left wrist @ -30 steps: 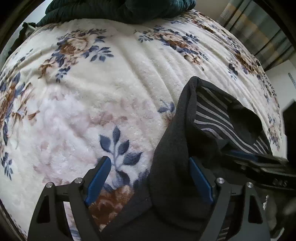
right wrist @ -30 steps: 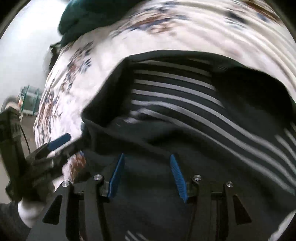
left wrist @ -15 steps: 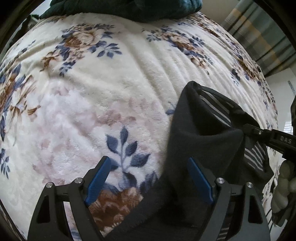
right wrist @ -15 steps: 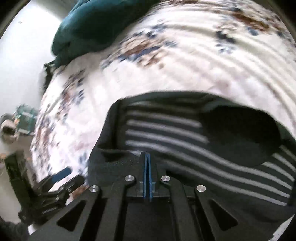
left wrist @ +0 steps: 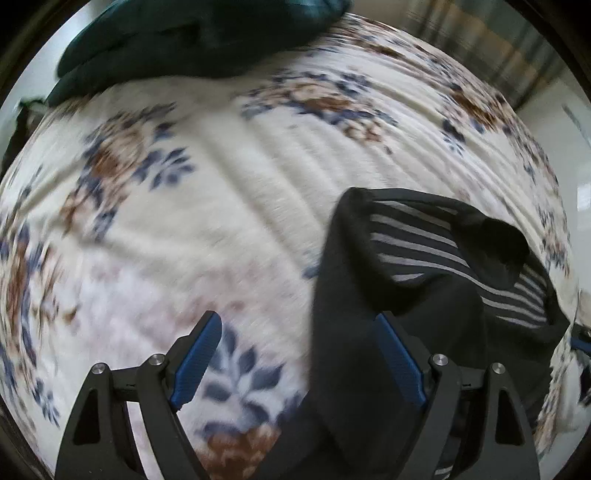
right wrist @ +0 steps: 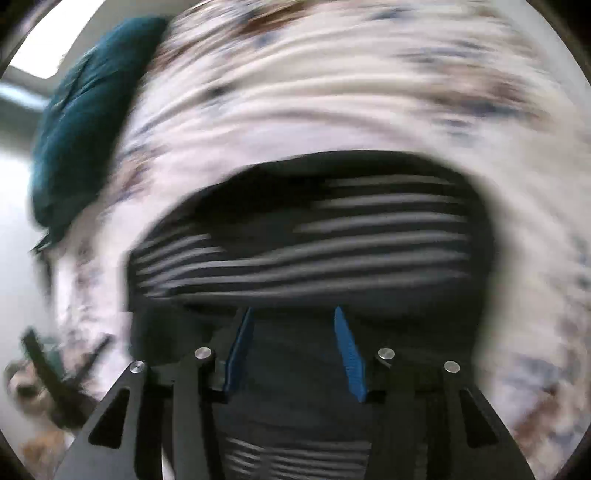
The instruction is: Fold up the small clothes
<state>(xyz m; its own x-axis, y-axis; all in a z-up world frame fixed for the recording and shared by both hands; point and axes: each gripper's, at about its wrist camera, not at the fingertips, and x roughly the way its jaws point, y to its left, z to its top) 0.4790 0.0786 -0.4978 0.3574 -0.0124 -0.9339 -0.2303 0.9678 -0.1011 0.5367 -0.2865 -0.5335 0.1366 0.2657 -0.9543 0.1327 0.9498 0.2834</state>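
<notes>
While both wrist views are smeared by motion, the main things read clearly enough; a dark garment with grey stripes (left wrist: pixel 417 266) lies folded over on a cream floral blanket (left wrist: pixel 221 206), toward the blanket's near right part in the left wrist view, well apart from a dark teal bundle of cloth (left wrist: pixel 192 33) at the far edge. The left gripper (left wrist: pixel 299 358) stands with its jaws wide apart, one blue pad over bare blanket and the other against the garment's plain dark flap; nothing is pinched between them. The right gripper (right wrist: pixel 295 350) hangs above the garment's dark lower fold (right wrist: pixel 306 373), its jaws having just been opening from a full close; they stand partly apart with cloth beneath the gap, and neither pad is seen pressing on it. The stripes (right wrist: pixel 332 251) run across just beyond its fingertips.
</notes>
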